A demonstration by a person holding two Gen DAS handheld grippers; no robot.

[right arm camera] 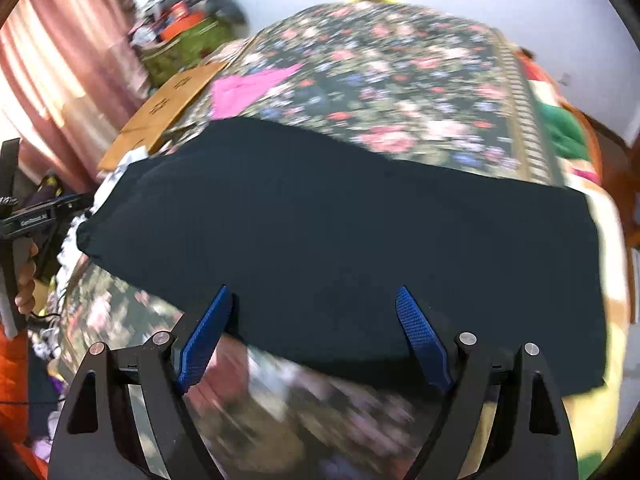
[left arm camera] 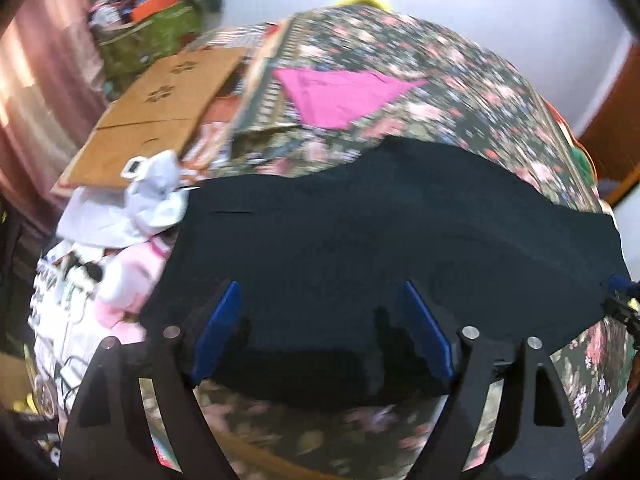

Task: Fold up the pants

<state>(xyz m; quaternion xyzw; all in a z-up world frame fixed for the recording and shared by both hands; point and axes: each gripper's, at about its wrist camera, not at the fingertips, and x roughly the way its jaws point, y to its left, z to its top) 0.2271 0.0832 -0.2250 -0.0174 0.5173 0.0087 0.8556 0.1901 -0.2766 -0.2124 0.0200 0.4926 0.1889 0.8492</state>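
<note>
Dark navy pants [left arm camera: 380,248] lie spread across a floral bedspread [left arm camera: 400,60], folded lengthwise into a long band; they also show in the right wrist view [right arm camera: 340,240]. My left gripper [left arm camera: 320,300] is open, its blue pads over the near edge of the pants at their left part. My right gripper [right arm camera: 316,304] is open, its pads over the near edge toward the pants' right part. Neither holds cloth. The left gripper's body [right arm camera: 36,216] shows at the left edge of the right wrist view.
A folded pink cloth [left arm camera: 340,96] lies on the bed beyond the pants. A cardboard box [left arm camera: 160,108], white and pink clothes [left arm camera: 136,240] and a cluttered green bag [left arm camera: 152,32] sit at the left. A pink curtain [right arm camera: 52,72] hangs at the left.
</note>
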